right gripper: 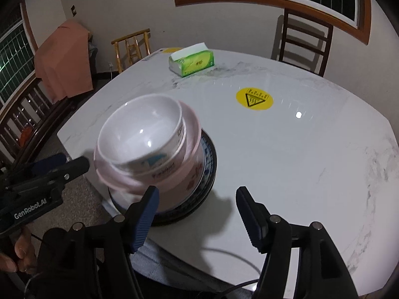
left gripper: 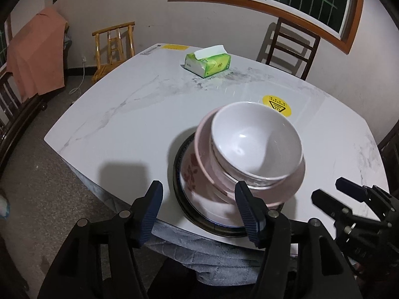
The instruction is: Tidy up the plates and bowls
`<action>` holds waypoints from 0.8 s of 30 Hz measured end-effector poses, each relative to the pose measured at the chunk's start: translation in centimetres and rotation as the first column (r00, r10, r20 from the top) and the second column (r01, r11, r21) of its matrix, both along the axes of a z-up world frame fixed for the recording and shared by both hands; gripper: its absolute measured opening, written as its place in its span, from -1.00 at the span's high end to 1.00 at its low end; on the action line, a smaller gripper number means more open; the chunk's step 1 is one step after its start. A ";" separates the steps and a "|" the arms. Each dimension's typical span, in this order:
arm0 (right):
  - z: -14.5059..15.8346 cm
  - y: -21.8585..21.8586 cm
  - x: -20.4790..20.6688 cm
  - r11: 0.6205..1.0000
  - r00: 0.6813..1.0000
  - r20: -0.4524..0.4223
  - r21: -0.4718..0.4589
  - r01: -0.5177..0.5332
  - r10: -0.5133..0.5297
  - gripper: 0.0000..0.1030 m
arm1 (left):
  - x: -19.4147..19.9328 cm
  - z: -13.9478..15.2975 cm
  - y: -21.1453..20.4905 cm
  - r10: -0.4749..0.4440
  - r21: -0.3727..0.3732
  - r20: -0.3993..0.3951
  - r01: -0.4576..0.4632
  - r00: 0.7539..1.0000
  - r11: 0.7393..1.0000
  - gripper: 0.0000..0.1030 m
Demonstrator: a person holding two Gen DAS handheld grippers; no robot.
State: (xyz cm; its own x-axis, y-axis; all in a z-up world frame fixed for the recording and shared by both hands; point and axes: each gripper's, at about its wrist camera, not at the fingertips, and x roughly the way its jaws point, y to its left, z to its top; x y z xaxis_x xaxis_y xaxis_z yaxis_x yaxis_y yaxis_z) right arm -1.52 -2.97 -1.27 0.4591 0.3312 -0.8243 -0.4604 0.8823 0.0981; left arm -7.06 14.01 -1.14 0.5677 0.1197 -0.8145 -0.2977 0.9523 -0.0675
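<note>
A stack stands at the near edge of the white marble table. A white bowl sits in a pink bowl, on a floral plate inside a dark-rimmed plate. The stack also shows in the right wrist view: white bowl, pink bowl, dark-rimmed plate. My left gripper is open and empty, just in front of the stack. My right gripper is open and empty, to the right of the stack; it also shows in the left wrist view.
A green tissue box lies at the table's far side. A round yellow sticker is on the tabletop. Dark chair and bamboo chair stand behind the table. An orange cloth hangs at left.
</note>
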 end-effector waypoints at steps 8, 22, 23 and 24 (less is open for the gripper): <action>-0.8 -0.4 -0.6 1.000 1.000 -0.010 -0.001 -0.004 0.004 -0.35 | 0.1 -0.6 -1.5 -0.010 0.021 -0.018 0.011 1.000 1.000 -0.24; -1.4 0.2 -1.3 1.000 0.999 -0.024 -0.013 -0.026 0.026 -0.39 | 0.3 -1.2 -2.7 -0.009 0.061 -0.046 0.012 0.999 0.998 -0.26; -1.4 0.2 -1.3 1.000 0.999 -0.025 -0.012 -0.026 0.025 -0.39 | 0.3 -1.2 -2.8 -0.009 0.062 -0.047 0.012 0.999 0.998 -0.26; -1.4 0.2 -1.3 1.000 0.999 -0.025 -0.013 -0.026 0.025 -0.39 | 0.4 -1.2 -2.8 -0.010 0.062 -0.048 0.013 0.999 0.998 -0.26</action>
State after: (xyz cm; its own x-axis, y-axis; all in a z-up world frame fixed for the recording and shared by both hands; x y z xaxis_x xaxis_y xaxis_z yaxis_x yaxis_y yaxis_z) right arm -2.83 -2.82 -2.66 0.4303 0.3314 -0.8396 -0.4804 0.8716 0.0978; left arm -6.71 11.21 -2.38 0.5298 0.1649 -0.8319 -0.2882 0.9575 0.0062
